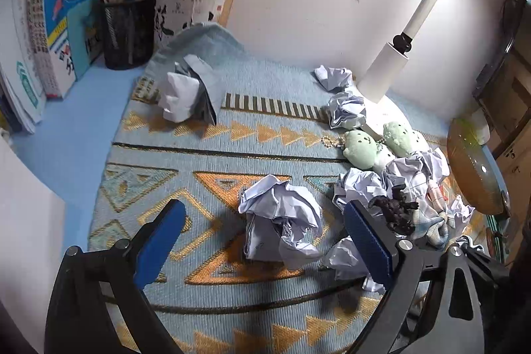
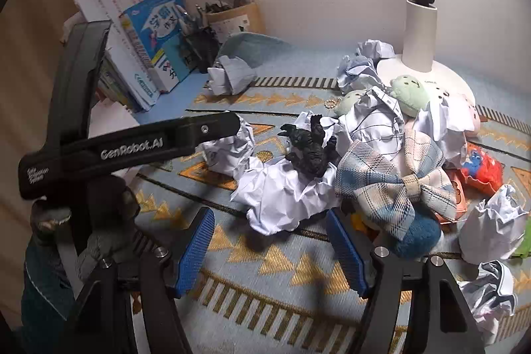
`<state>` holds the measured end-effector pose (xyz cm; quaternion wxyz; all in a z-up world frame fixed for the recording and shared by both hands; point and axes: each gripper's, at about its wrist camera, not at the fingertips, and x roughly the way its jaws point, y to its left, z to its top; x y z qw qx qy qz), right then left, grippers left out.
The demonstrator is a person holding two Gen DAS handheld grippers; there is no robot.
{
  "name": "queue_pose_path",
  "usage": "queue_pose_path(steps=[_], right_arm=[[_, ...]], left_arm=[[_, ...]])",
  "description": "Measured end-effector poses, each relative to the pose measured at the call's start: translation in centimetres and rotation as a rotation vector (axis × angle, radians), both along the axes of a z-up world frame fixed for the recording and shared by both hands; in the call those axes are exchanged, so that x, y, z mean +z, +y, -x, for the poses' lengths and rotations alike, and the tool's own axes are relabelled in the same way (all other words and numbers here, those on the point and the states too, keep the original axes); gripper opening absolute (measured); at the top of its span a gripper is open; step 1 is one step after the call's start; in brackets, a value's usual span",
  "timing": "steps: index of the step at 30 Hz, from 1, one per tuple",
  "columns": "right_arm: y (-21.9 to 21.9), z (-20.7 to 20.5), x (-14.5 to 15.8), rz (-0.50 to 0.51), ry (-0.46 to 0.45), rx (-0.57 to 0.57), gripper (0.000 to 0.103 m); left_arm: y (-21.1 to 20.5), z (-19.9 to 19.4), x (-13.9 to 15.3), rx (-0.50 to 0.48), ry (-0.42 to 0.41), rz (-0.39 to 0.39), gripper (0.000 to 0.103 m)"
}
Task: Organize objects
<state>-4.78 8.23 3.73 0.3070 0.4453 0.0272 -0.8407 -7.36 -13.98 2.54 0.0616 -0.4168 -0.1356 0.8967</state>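
Note:
A patterned blue and gold mat [image 1: 205, 155] covers the desk. My left gripper [image 1: 265, 241] is open, its blue pads either side of a crumpled paper ball [image 1: 282, 218] lying on the mat. My right gripper [image 2: 268, 251] is open and empty, just in front of another crumpled paper ball [image 2: 285, 198]. A black dinosaur figure [image 2: 308, 148] lies on top of that paper; it also shows in the left wrist view [image 1: 396, 211]. A plaid bow [image 2: 395, 181], green plush toys [image 1: 361, 148] and several more paper balls lie in a heap on the right.
A white desk lamp [image 1: 385, 75] stands at the back right. A mesh pen holder [image 1: 127, 29], upright books [image 1: 63, 15] and a wooden box [image 1: 192, 5] stand at the back left. A red packet [image 2: 481, 168] lies at the right. The left gripper's body [image 2: 132, 145] crosses the right wrist view.

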Motion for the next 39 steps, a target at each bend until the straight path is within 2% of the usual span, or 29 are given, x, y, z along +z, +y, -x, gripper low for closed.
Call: queue_pose_path(steps=[1, 3, 5, 7, 8, 9, 10, 14, 18, 21, 24, 26, 29, 31, 32, 35, 36, 39], right_arm=[[-0.3, 0.2, 0.6, -0.005, 0.006, -0.021, 0.069], [-1.3, 0.8, 0.4, -0.038, 0.021, -0.030, 0.070], [-2.0, 1.1, 0.6, -0.050, 0.038, -0.030, 0.069], [-2.6, 1.2, 0.7, -0.068, 0.054, -0.033, 0.069], [-2.8, 1.2, 0.7, -0.070, 0.058, -0.033, 0.066], [-2.0, 1.6, 0.3, -0.064, 0.133, -0.021, 0.054], [-1.9, 1.7, 0.4, -0.052, 0.131, -0.009, 0.033], [-1.3, 0.7, 0.1, -0.013, 0.103, 0.028, 0.033], [-0.7, -2.1, 1.9, 0.053, 0.118, 0.079, 0.033], [0.6, -5.2, 3.2, 0.078, 0.119, 0.157, 0.033], [2.6, -8.0, 3.5, 0.069, 0.099, 0.243, 0.033], [4.1, -9.3, 3.3, 0.050, 0.066, 0.280, 0.033], [6.6, -10.3, 3.1, -0.002, 0.052, 0.262, 0.035], [8.5, -9.9, 2.9, -0.035, 0.031, 0.213, 0.048], [9.3, -9.6, 2.8, -0.053, 0.022, 0.193, 0.050], [12.1, -9.4, 2.8, -0.081, 0.021, 0.119, 0.068], [12.9, -9.4, 2.9, -0.069, 0.011, 0.094, 0.072], [14.4, -8.9, 3.2, -0.005, -0.046, 0.047, 0.073]], left_arm=[[0.0, 0.1, -0.3, -0.004, -0.004, -0.011, 0.091], [0.1, 0.5, -1.1, -0.013, -0.031, -0.023, 0.075], [0.2, 0.9, -1.5, -0.020, -0.051, -0.027, 0.067], [0.3, 0.6, -1.2, -0.025, -0.031, -0.033, 0.058], [0.3, 0.5, -1.2, -0.032, -0.026, -0.036, 0.048], [0.4, 0.4, -1.1, -0.035, -0.024, -0.029, 0.044], [0.7, 0.1, -0.9, -0.033, -0.014, -0.011, 0.043], [0.9, -0.5, -0.3, -0.021, -0.001, 0.030, 0.041], [1.3, -2.3, 1.1, -0.007, 0.027, 0.029, 0.041], [2.1, -4.8, 1.7, -0.009, 0.027, 0.033, 0.041], [3.2, -6.9, 1.2, -0.019, 0.005, 0.012, 0.041], [3.9, -8.0, 0.6, -0.026, -0.010, 0.006, 0.041], [5.1, -9.0, -0.2, -0.035, -0.028, -0.005, 0.041], [5.8, -9.6, -0.4, -0.028, -0.031, 0.018, 0.041], [6.1, -9.9, -0.3, -0.031, -0.028, 0.029, 0.041], [7.0, -10.5, -0.1, -0.043, -0.022, 0.025, 0.041], [7.3, -10.8, 0.0, -0.045, -0.021, 0.025, 0.041], [8.0, -11.8, 0.3, -0.045, -0.012, 0.052, 0.041]])
